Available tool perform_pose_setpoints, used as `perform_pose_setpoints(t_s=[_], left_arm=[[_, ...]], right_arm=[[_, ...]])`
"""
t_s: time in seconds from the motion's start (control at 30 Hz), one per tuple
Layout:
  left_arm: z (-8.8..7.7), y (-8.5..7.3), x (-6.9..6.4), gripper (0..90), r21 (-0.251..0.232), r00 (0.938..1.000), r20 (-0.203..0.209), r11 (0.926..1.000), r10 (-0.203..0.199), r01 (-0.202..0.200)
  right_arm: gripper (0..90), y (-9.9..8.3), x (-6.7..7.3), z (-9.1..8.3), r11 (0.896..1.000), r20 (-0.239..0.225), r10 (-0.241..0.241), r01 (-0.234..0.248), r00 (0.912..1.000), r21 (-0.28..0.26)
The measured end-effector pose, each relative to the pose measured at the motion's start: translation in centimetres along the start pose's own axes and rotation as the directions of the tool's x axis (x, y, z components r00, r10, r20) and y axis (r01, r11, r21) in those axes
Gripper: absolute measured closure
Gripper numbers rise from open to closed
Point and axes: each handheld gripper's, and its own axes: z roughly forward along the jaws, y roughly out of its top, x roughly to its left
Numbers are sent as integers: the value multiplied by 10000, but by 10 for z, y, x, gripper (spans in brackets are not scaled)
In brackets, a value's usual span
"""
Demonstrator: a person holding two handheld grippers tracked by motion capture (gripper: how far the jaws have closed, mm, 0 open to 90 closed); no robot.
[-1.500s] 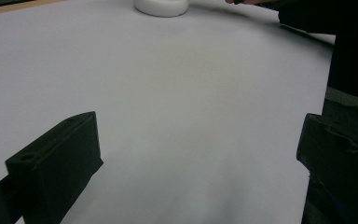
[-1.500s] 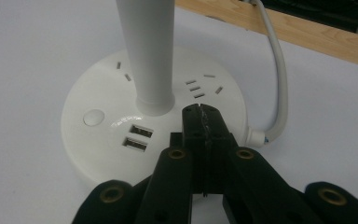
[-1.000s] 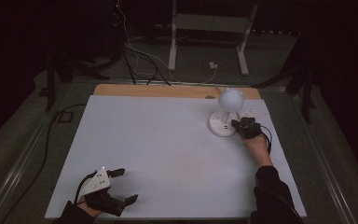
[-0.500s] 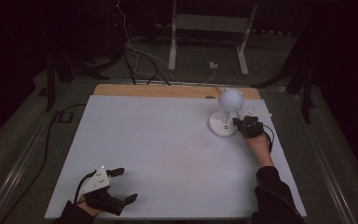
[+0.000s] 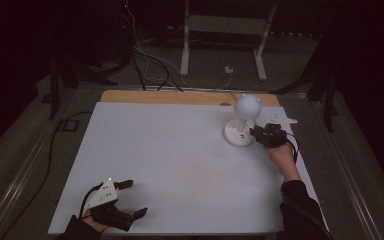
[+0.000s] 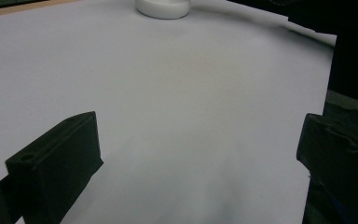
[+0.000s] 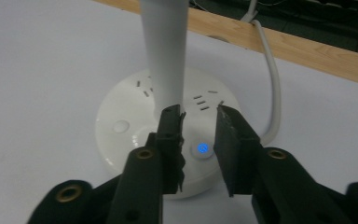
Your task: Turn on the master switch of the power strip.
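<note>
Hovering right hand-held gripper [image 7: 199, 123], jaws slightly apart, over lamp base [image 7: 121, 109], button [image 7: 202, 149] now glowing blue; left hand-held gripper [image 5: 122, 200] idling wide apart, lower left.

— What's the room like?
— Dark. The floor [image 5: 25, 150] is grey, and black cables [image 5: 145, 60] trail across it beyond the table's far edge.
— Furniture?
— A white sheet [image 5: 170, 150] covers the table; a wood strip [image 5: 180, 97] shows along the far edge. Behind stands a pale metal frame [image 5: 225, 30] on two legs. Dark stands rise at both sides.
</note>
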Motion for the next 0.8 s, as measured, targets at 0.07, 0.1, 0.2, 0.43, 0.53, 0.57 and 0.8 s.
perform_pose_setpoints(t_s=[0.07, 0.1, 0.2, 0.43, 0.53, 0.57, 0.8], left_arm=[[0, 0, 0, 2, 28, 10000, 6, 10000, 23, -23], [0, 0, -1, 2, 40, 10000, 16, 10000, 28, -28], [0, 0, 0, 2, 0, 10000, 4, 10000, 15, -15], [0, 0, -1, 2, 33, 10000, 19, 10000, 25, -25], [0, 0, 0, 2, 12, 10000, 23, 10000, 9, -9], [0, 0, 0, 2, 5, 10000, 12, 10000, 6, -6], [0, 0, -1, 2, 12, 10000, 17, 10000, 43, -43]], right_arm=[[648, 1, 1, -3, 10000, -249, 81, -81, 9997, 2], [630, 1, 2, -4, 10000, -312, 39, -38, 9995, 21], [570, 2, 4, -5, 10000, -399, -13, 16, 9992, 73], [351, 0, 11, -7, 9996, -500, 50, -36, 9987, 283], [168, 1, 14, -8, 9990, -706, 190, -160, 9973, 427], [137, 2, 14, -9, 9986, -807, 296, -259, 9963, 465], [25, -1, 16, -13, 9967, -1368, 519, -428, 9892, 685]])
